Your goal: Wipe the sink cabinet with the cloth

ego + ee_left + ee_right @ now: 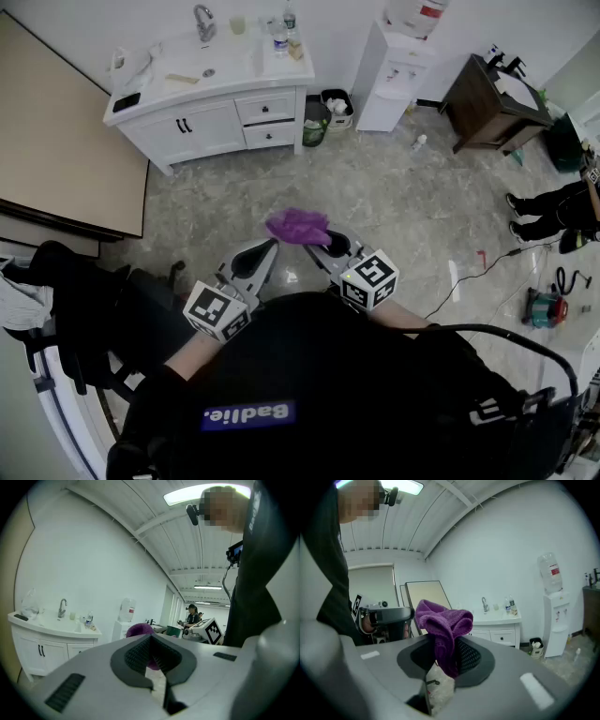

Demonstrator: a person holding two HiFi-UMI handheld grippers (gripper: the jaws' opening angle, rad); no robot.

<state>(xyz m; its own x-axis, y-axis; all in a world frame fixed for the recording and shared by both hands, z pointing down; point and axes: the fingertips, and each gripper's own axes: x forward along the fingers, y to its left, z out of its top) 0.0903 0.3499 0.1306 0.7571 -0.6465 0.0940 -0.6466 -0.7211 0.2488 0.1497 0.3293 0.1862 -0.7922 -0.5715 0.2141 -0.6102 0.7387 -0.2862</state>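
Well Short of the Cabinet, Cloth Pinched in the Right Gripper

Up front in the head view, the right gripper (323, 242) is clamped on the purple cloth (298, 226), which bunches above its jaw tips in a loose crumple. The right gripper view shows this closely: the two jaws press a fold of the cloth (443, 620) between their dark ribbed pads, one end draping down into the gap and the rest curling over the top.

The left gripper (262, 251) sits just beside it, apart from the cloth. In the left gripper view its jaws meet at their tips with nothing between them, and the purple bundle (139, 630) shows only beyond them.

Both grippers are held close to the person's body, over the grey marbled floor (394, 206). The white sink cabinet (211, 127) stands well apart, against the far wall, with a faucet (203, 21) and a few bottles (278, 37) on its top. A small bin (316, 122) stands just beside its right end, and a white water dispenser (394, 80) stands further right. A large beige panel (56, 141) lies to the left of the cabinet.
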